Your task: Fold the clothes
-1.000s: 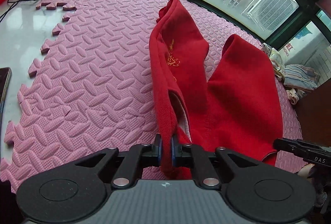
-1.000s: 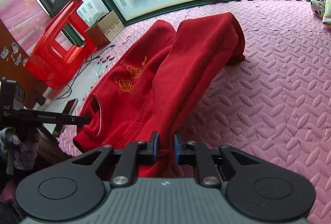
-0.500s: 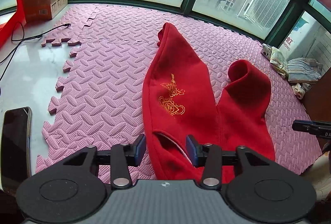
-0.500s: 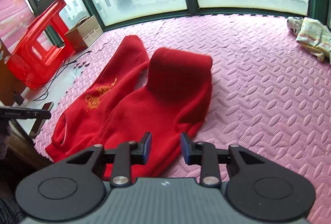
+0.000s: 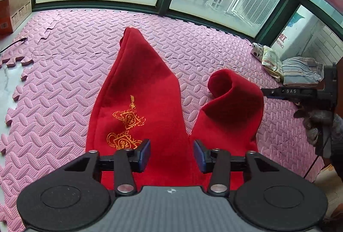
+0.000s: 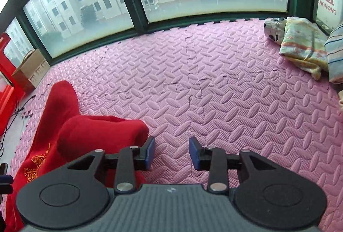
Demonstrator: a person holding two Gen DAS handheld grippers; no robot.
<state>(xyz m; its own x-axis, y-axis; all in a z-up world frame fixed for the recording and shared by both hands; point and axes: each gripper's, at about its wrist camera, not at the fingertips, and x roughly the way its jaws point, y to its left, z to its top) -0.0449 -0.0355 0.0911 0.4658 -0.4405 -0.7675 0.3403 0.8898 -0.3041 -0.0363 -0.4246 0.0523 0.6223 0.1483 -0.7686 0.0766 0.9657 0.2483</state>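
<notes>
The red fleece trousers with gold embroidery [image 5: 148, 103] lie on the pink interlocking foam floor mat [image 5: 64, 90], waist end toward the person, two legs running toward 12 o'clock. The embroidered leg lies long and flat at 11 o'clock. The other leg, at 1 o'clock, is doubled back, its end curled in a loose roll.

The left gripper [image 5: 171, 151] hovers over the waist area, jaws spread, nothing between them. The right gripper [image 6: 170, 154] stands to the right of the garment over bare mat, jaws likewise apart and empty.

Judgement: the garment is neither flat nor a finished packet. Whichever fold follows, a pinch should take the full thickness of fleece at an edge, both layers together, and the curled leg end wants flattening so the stack does not bulge.

Surroundings: a cardboard box [image 5: 12, 6] at 10 o'clock by the window; a dark cable [image 5: 12, 45] at the mat's left edge; a heap of striped and patterned cloths [image 6: 304, 47] at 2 o'clock, well apart. Nothing lies on the mat just beside the trousers.
</notes>
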